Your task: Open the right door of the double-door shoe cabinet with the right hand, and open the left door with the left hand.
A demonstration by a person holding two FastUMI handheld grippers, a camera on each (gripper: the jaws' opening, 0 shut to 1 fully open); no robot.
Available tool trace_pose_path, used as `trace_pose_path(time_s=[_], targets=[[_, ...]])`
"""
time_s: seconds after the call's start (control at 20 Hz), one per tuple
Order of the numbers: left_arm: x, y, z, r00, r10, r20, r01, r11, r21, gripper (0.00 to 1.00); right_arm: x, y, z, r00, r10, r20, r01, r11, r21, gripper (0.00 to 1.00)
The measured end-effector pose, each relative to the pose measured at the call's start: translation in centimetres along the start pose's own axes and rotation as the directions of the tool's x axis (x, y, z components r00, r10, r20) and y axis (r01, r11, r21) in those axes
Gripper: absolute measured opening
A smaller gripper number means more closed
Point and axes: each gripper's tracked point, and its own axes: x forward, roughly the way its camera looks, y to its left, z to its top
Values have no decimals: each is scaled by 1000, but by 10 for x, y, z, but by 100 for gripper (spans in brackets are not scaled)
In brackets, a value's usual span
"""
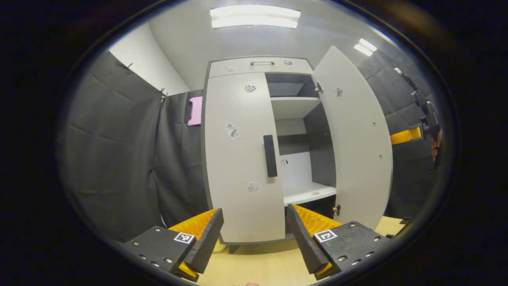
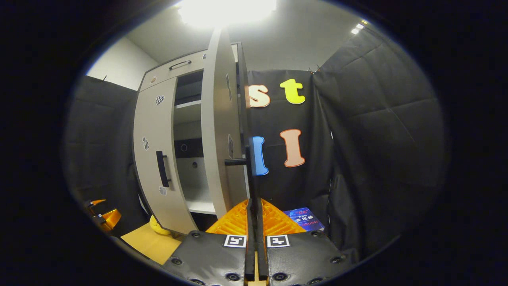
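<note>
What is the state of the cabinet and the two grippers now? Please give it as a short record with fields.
right door: swung open, shelves inside visible
left door: closed, its dark handle untouched
left gripper: open, held in front of the left door, apart from it
right gripper: shut on the right door's handle, fingers together
task progress: right door done, left door not yet opened

We note ceiling light (image 1: 254, 16) lit overhead – yellow object (image 2: 158, 227) on floor (image 1: 258, 266), blue booklet (image 2: 304, 218) low by booth wall.
</note>
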Motion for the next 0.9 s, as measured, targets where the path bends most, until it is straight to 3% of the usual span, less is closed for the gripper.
trace_pose_path(time_s=[0.1,0.15,0.25,0.4,0.9], targets=[[18,-4,9,1000,-24,0,24,1000,-14,93,-6,-6,4,1000,-16,9,16,1000,-25,5],[26,-7,15,999,-32,6,32,999,-17,93,-7,-10,6,999,-31,17,32,999,-44,14],[42,-12,25,999,-46,19,46,999,-12,94,-14,-21,9,998,-61,36,64,994,-87,39],[68,-20,37,997,-66,36,66,998,-7,93,-26,-43,12,986,-153,63,160,977,-142,96],[168,-30,68,995,-83,55,87,994,-64,94,-51,-72,6,951,-297,87,306,943,-129,98]])
